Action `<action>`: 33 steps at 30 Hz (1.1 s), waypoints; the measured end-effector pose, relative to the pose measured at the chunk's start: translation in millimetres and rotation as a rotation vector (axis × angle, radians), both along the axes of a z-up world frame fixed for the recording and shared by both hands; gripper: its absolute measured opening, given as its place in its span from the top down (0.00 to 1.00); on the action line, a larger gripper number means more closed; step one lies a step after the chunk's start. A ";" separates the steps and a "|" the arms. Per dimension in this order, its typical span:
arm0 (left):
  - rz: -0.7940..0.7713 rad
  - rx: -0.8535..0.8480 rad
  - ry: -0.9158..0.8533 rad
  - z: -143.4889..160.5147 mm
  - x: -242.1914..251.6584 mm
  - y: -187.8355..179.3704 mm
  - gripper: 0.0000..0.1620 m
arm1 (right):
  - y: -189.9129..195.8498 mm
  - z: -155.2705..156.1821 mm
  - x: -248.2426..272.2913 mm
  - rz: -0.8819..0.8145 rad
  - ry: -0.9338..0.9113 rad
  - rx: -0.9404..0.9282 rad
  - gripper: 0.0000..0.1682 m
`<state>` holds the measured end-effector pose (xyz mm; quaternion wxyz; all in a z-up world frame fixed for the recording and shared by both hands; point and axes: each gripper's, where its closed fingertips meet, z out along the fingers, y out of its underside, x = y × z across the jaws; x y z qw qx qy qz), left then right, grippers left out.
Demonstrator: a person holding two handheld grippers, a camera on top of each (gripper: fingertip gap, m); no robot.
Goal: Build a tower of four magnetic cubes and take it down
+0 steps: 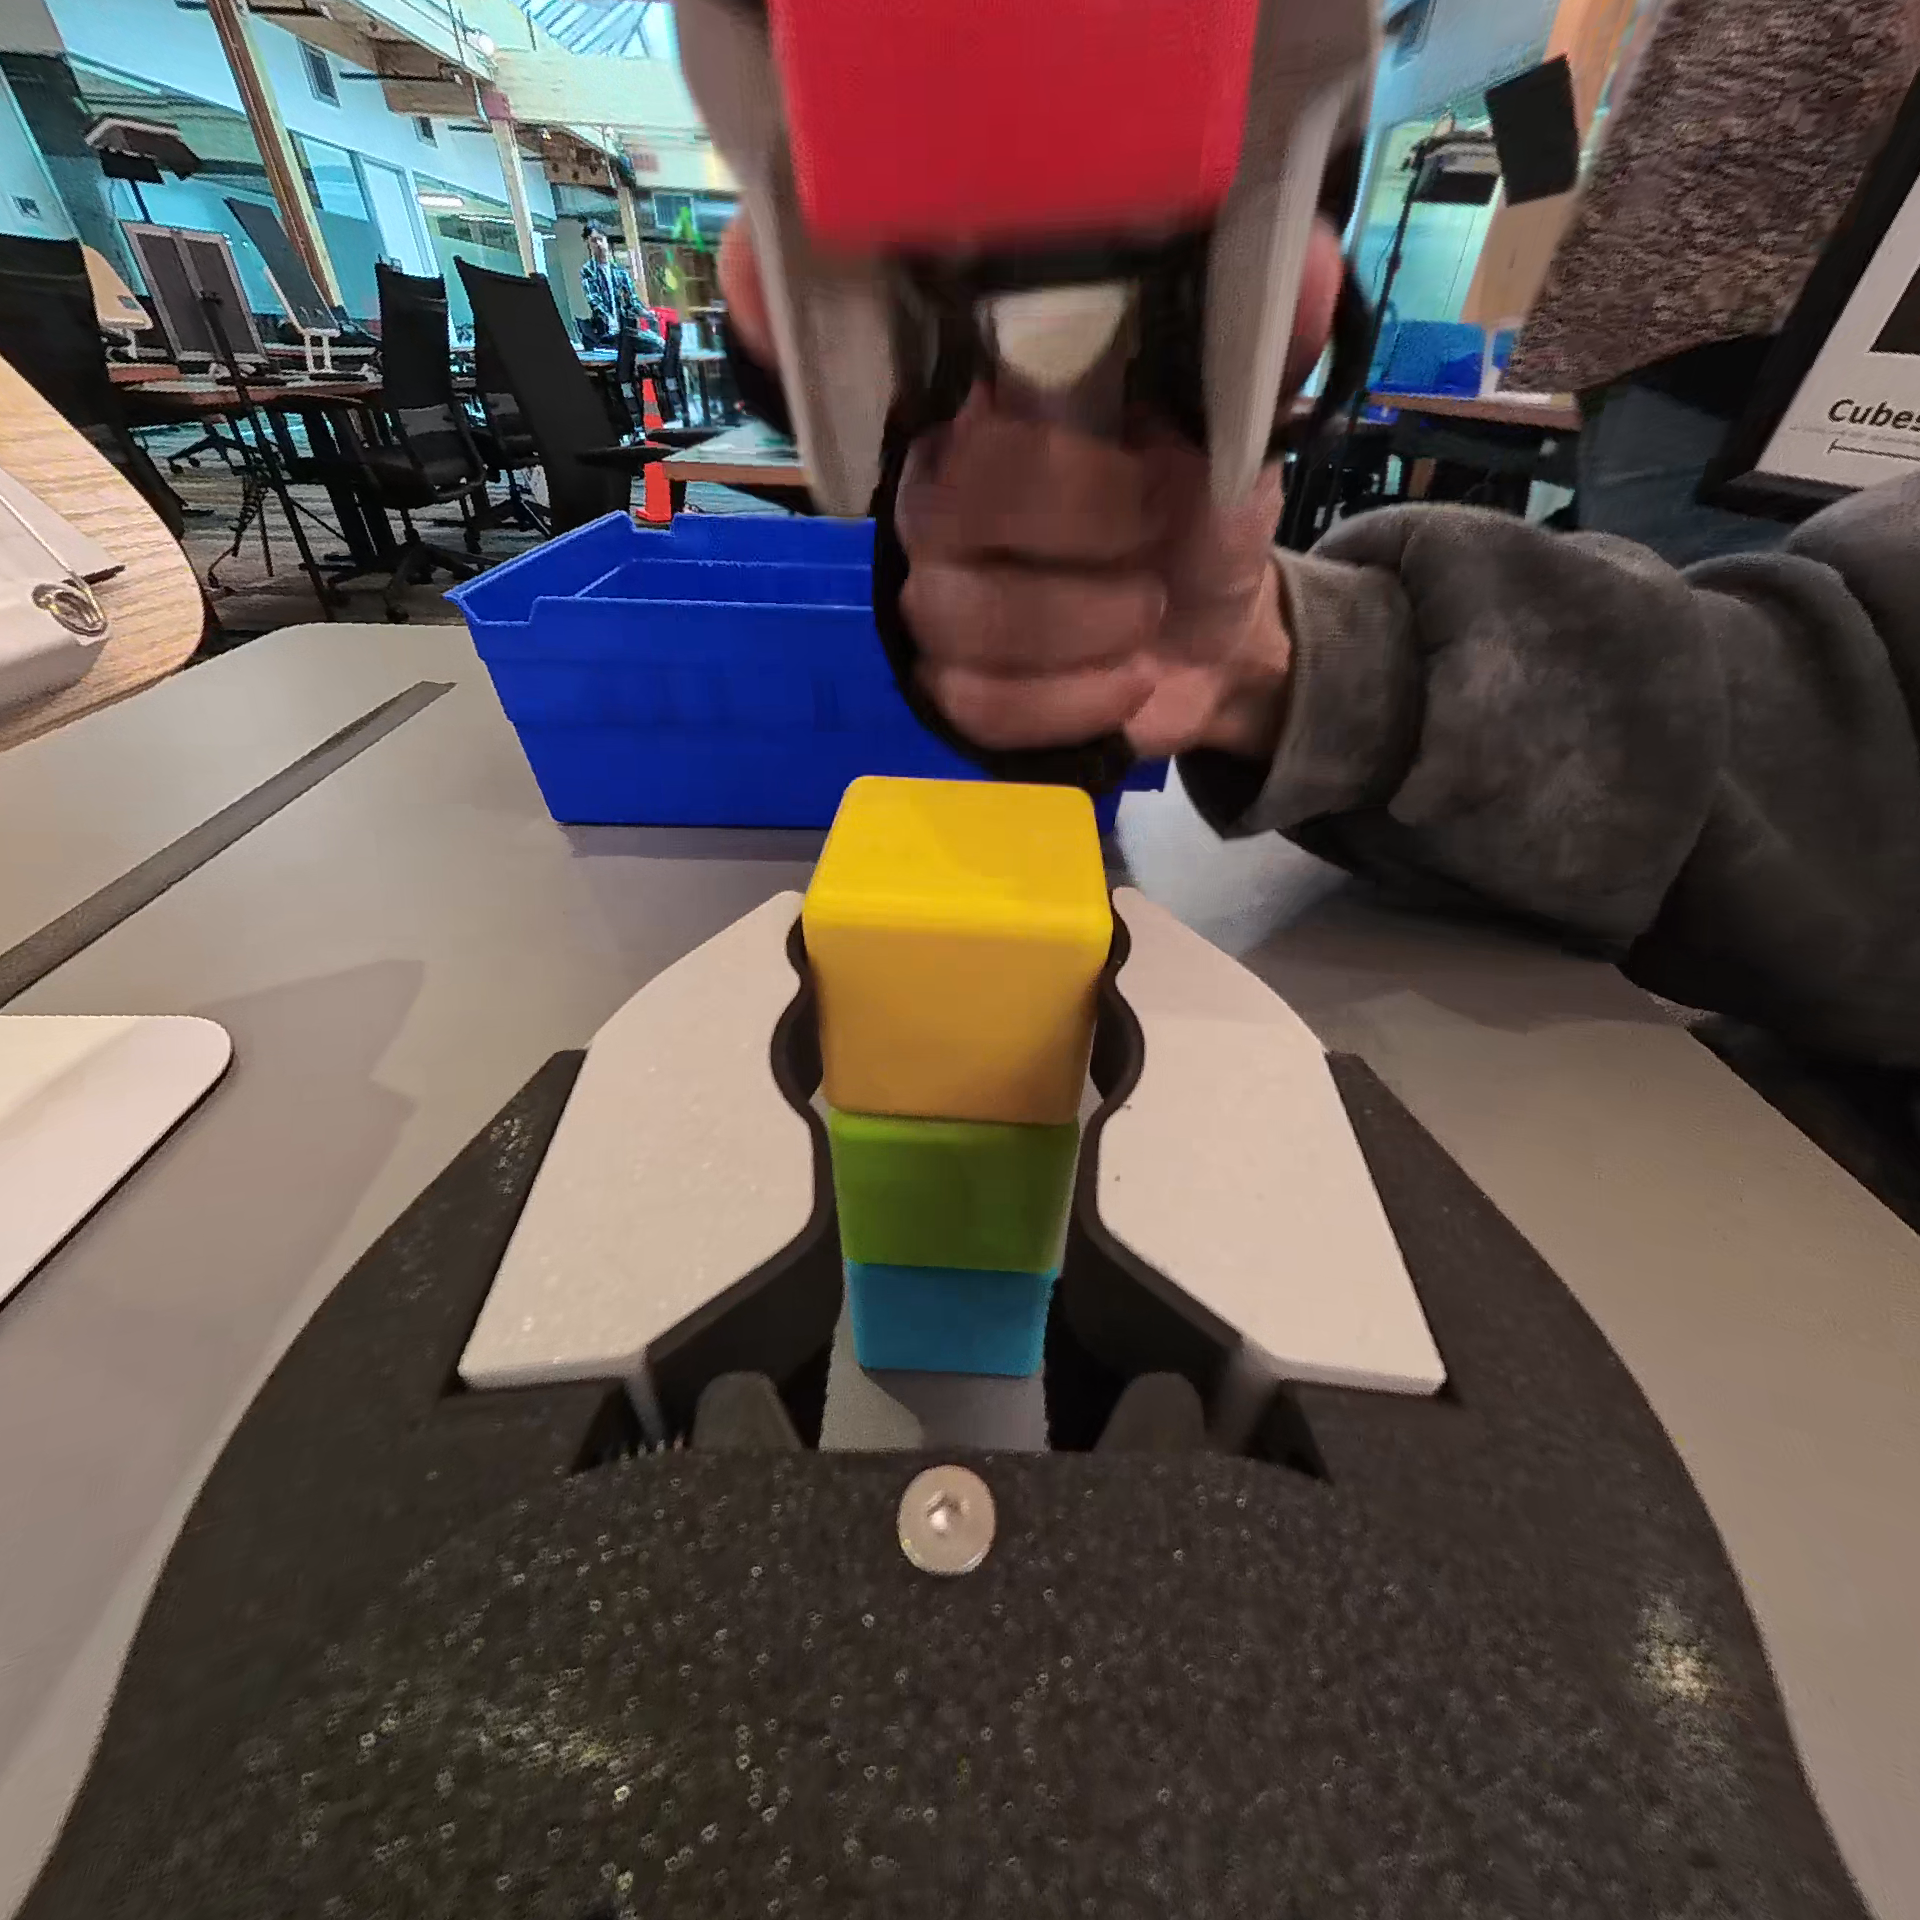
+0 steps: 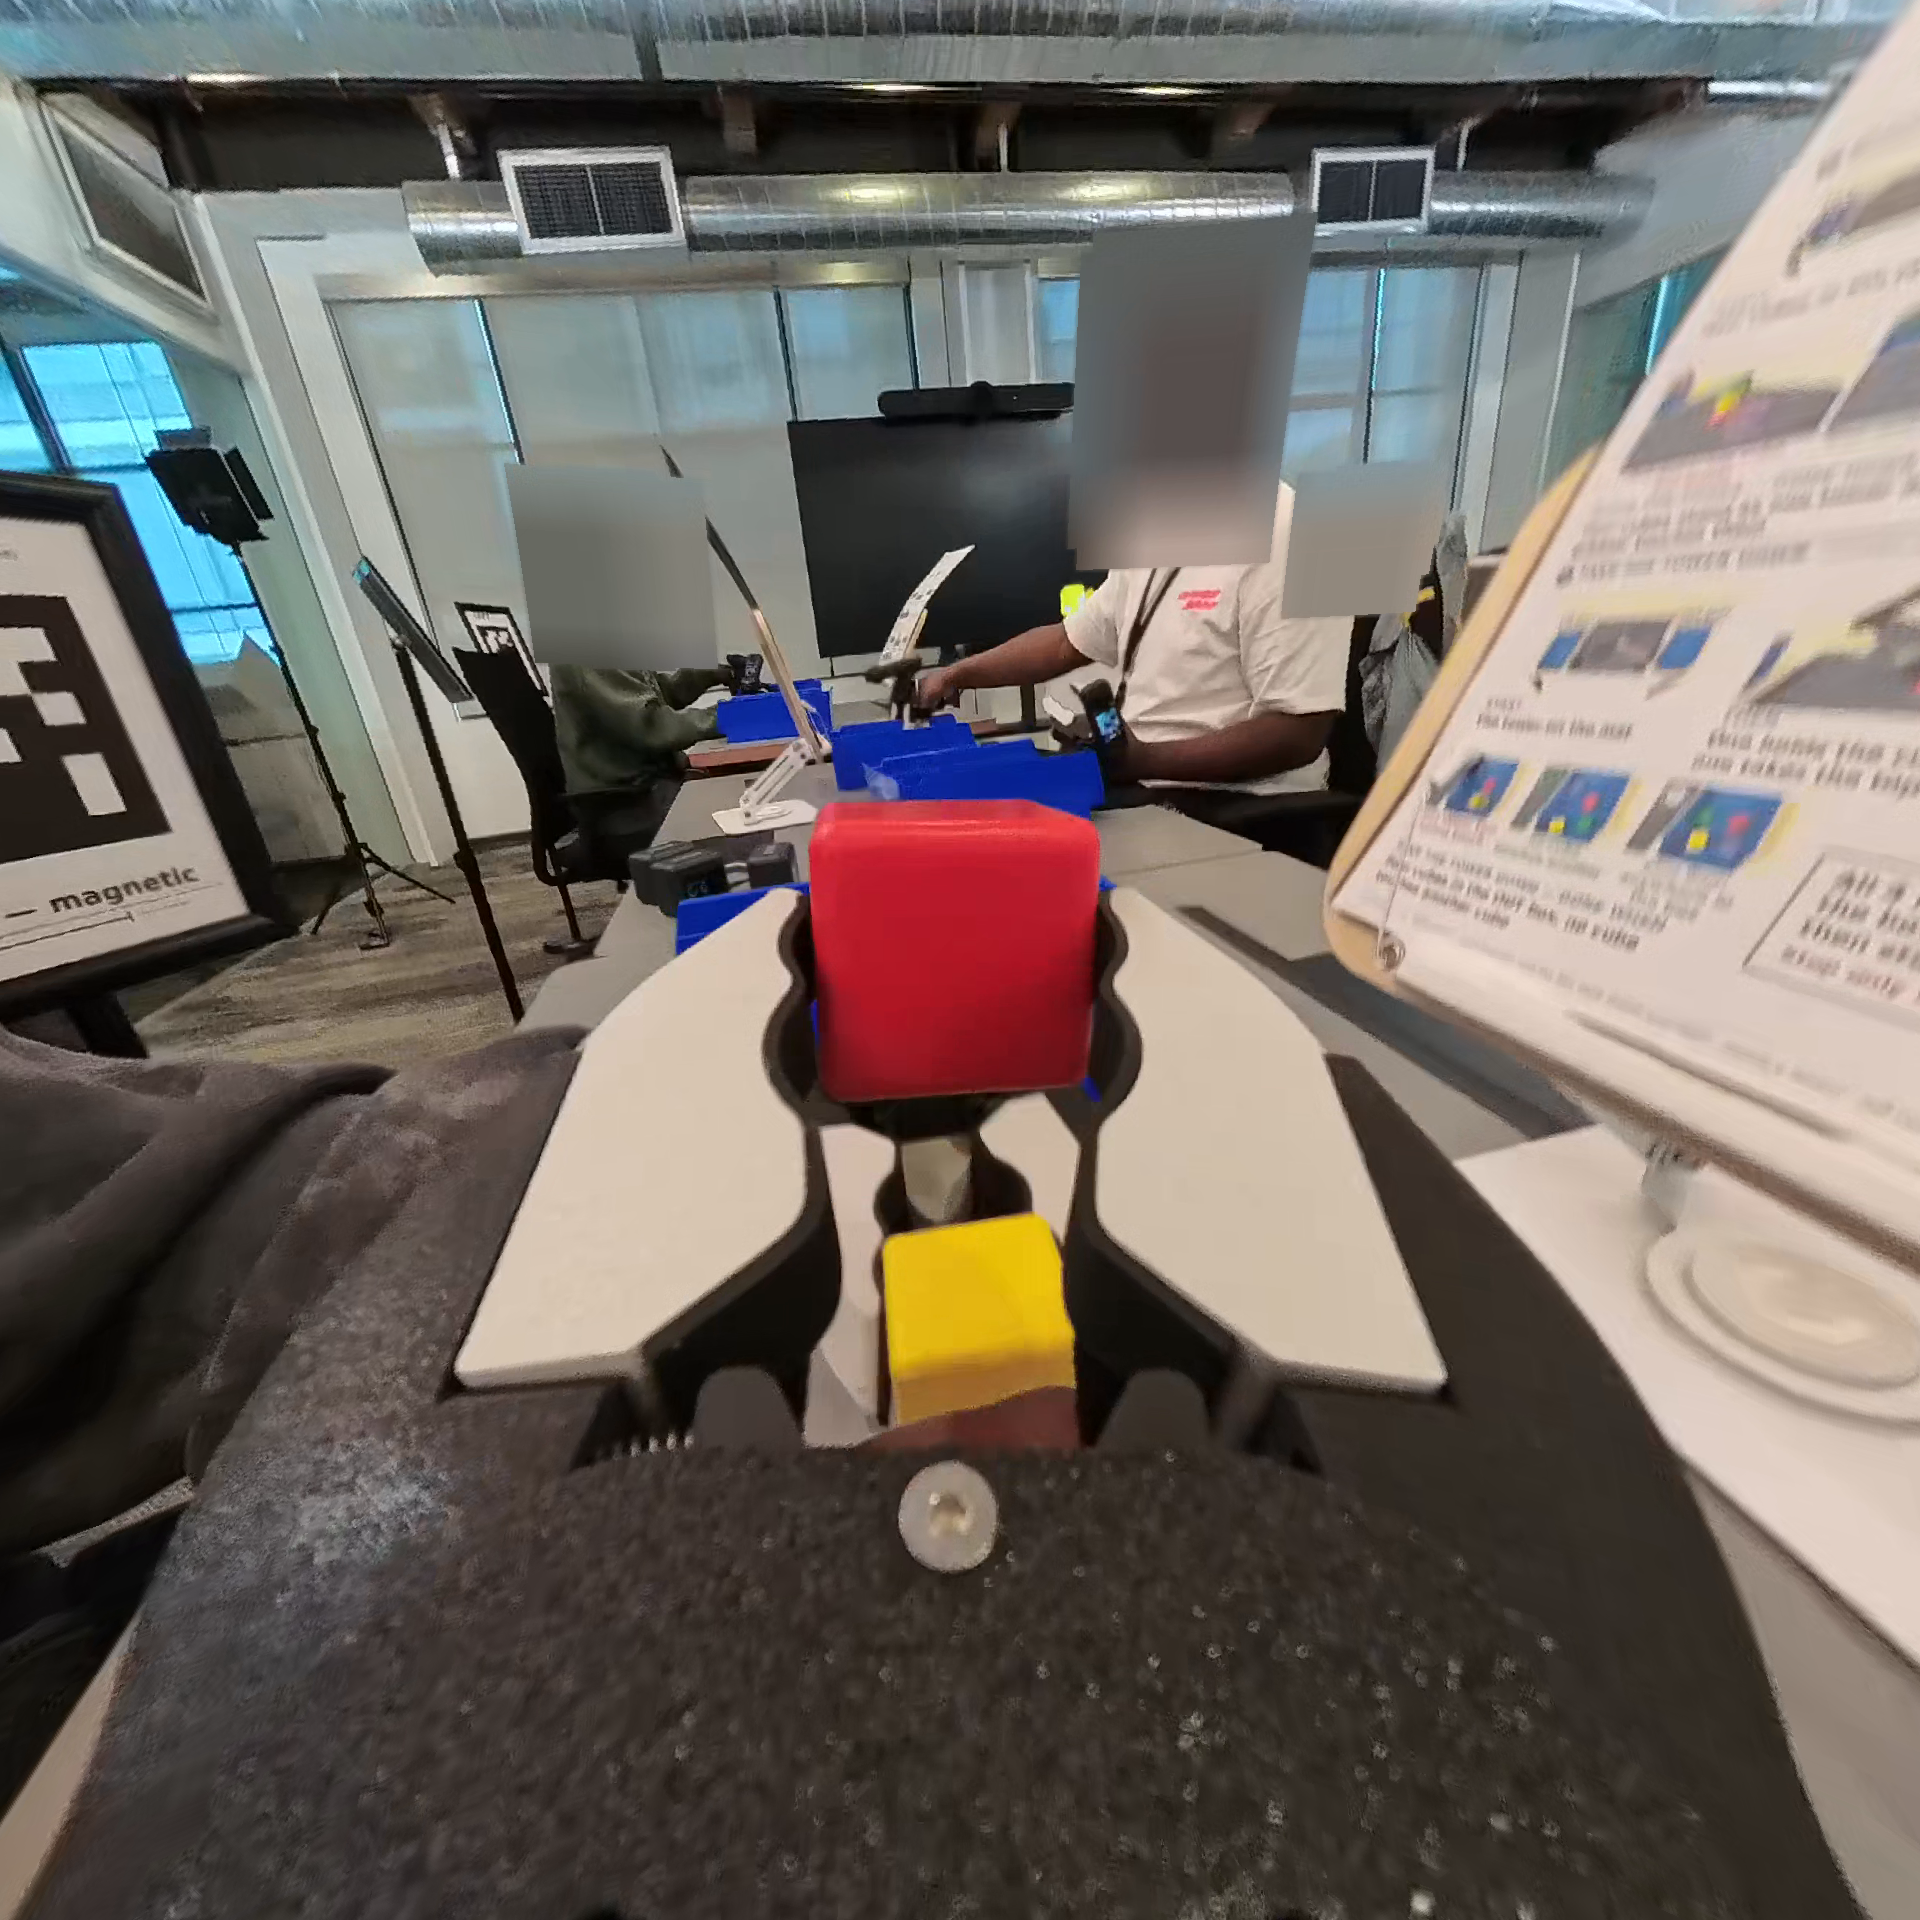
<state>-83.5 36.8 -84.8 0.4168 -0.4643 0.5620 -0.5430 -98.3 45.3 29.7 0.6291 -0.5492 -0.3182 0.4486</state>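
magnetic cubes in a three-high stack on the grey table (image 1: 312,831), yellow cube (image 1: 954,956) over green cube (image 1: 954,1190) over blue cube (image 1: 948,1320), left gripper (image 1: 956,940) clamped on yellow, red cube (image 2: 951,951) pinched in right gripper (image 2: 951,935) above, blue bin (image 1: 675,675) behind

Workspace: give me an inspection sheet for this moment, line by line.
Surface: grey table, bare around the stack.
Job's things: yellow cube on green cube on blue cube, stacked upright; red cube held apart above the stack.
Clutter: blue bin behind the stack; instruction sheet on a stand; white pad at the left edge.
Grippers: left gripper shut on the yellow cube; right gripper shut on the red cube.
Cables: nothing seen.
Surroundings: office with chairs, tripods, people seated at other tables.
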 end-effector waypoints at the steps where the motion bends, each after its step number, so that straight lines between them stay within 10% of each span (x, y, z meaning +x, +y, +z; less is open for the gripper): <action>1: 0.000 0.000 0.000 0.0 0.0 0.0 0.70 | -2.8 10.5 2.1 -0.009 -0.011 0.017 0.70; 8: 0.015 0.005 -0.001 0.0 0.4 0.2 0.70 | -17.0 60.7 47.9 -0.323 -0.211 0.021 0.70; 15: 0.030 0.008 -0.002 0.1 0.9 0.5 0.70 | -16.7 71.7 206.0 -0.882 -0.479 -0.197 0.70; 21: 0.027 0.004 0.000 0.1 0.8 -0.3 0.70 | 18.1 -5.3 304.4 -0.957 -0.592 -0.541 0.70; 33: 0.020 -0.003 0.001 0.0 0.7 -1.7 0.70 | 74.7 -162.7 304.2 -0.843 -0.939 -0.938 0.70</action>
